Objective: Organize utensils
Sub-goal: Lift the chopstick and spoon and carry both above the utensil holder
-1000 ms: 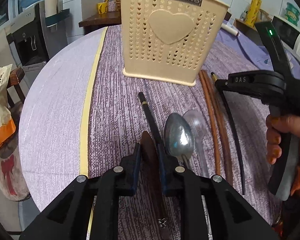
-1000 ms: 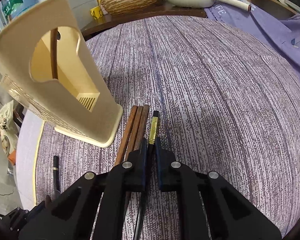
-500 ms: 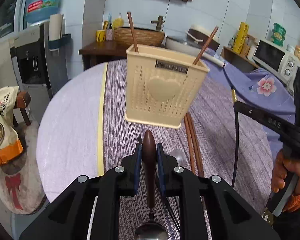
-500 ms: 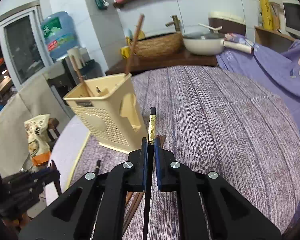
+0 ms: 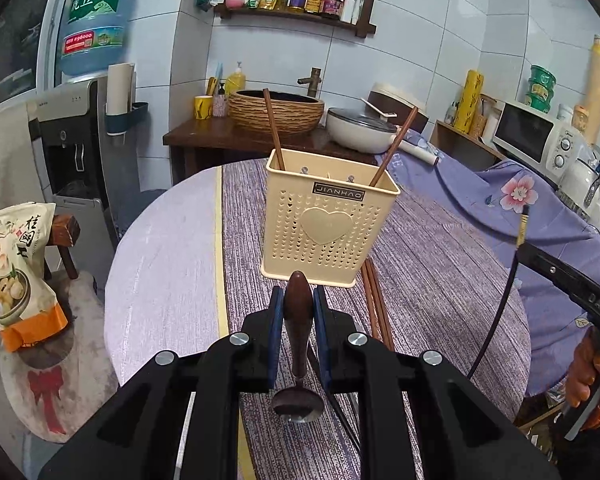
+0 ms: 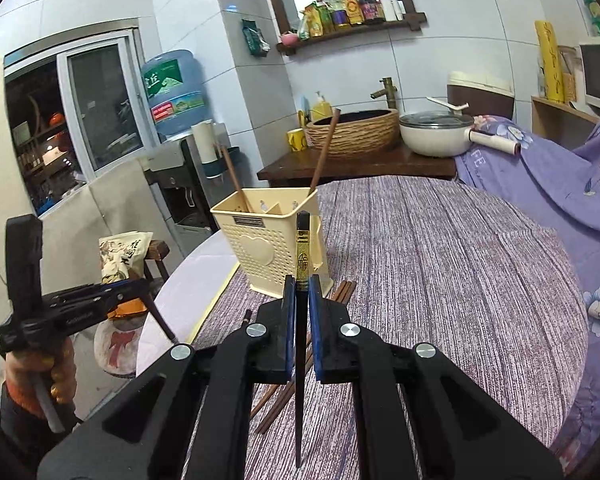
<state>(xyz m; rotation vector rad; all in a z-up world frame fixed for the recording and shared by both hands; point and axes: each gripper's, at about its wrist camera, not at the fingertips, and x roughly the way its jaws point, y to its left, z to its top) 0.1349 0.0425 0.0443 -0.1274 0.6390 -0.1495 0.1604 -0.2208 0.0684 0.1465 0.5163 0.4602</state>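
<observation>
Once both loads had left the bench (image 5: 440,264), the left gripper (image 5: 296,312) clenched the spoon (image 5: 298,320); the right gripper (image 6: 302,304) clenched the black chopstick (image 6: 302,320), the holder (image 5: 328,224) waiting ahead.

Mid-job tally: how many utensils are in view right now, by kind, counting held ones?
Brown chopsticks: 5 (2 in the holder, 3 on the table)
Black chopsticks: 2 (1 in the right gripper, 1 on the table)
Wooden-handled spoon: 1 (in the left gripper)
Total: 8
</observation>
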